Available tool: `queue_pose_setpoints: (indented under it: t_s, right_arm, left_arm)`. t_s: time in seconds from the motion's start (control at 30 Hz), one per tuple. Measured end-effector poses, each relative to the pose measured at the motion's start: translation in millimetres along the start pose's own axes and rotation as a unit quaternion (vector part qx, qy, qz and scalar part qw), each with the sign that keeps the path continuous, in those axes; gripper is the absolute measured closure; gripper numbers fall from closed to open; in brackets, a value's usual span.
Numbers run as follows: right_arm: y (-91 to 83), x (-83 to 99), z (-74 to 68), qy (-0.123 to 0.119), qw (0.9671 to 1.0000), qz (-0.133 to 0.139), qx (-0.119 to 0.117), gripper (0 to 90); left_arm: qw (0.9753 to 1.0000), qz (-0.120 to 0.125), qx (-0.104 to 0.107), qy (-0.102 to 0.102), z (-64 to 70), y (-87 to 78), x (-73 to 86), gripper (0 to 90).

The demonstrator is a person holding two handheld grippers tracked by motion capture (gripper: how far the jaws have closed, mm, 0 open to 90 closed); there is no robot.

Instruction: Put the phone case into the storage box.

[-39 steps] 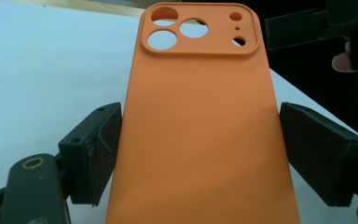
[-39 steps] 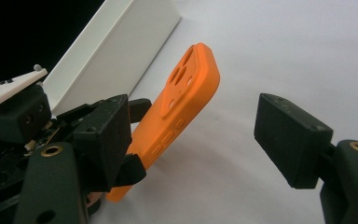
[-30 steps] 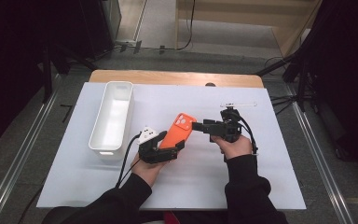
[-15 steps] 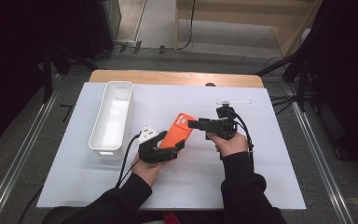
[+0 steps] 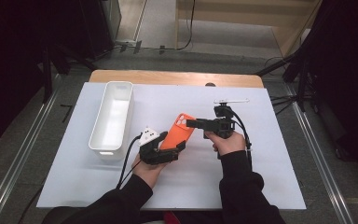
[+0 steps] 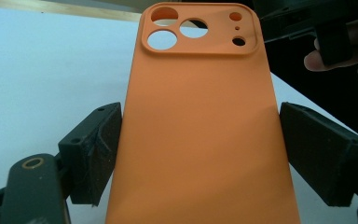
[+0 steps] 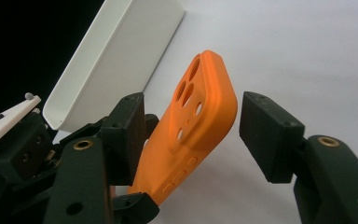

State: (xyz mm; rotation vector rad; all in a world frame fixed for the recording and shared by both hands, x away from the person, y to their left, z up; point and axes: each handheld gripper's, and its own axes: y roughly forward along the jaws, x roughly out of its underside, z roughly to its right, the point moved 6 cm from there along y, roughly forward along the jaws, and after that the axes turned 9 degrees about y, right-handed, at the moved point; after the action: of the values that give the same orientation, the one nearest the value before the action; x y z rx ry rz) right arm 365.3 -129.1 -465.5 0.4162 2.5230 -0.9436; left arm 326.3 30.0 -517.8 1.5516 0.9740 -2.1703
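Left gripper (image 5: 165, 150) fingers grasp the orange phone case (image 5: 179, 131); right gripper (image 5: 193, 123) fingers released around its top.

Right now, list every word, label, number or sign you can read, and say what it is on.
None can be read.
The orange phone case is plain: camera cutouts only, no print.
The white bin, both grippers and the table's white sheet show no lettering.

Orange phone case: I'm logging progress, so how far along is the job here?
Done: the left claw is shut on the orange phone case, holding it tilted up. In hand: the right claw, open, straddles its camera end without gripping. Left: closing on it and, perhaps, putting it in the empty white tray.
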Motion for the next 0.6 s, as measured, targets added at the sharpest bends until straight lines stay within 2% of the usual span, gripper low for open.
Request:
queue_pose_setpoints:
  t_s: [0.2,0.6]
  right_arm:
    - [1.8,-0.6,0.9,0.019,0.9998,-0.008,-0.001,45.6]
    - [1.1,-1.8,5.1,0.047,0.9989,-0.008,0.001,66.4]
  left_arm:
    - [1.0000,0.001,-0.004,0.007,0.5,-0.4,0.2,16.0]
    - [0.9997,0.002,-0.014,0.018,2.1,-0.3,0.7,15.9]
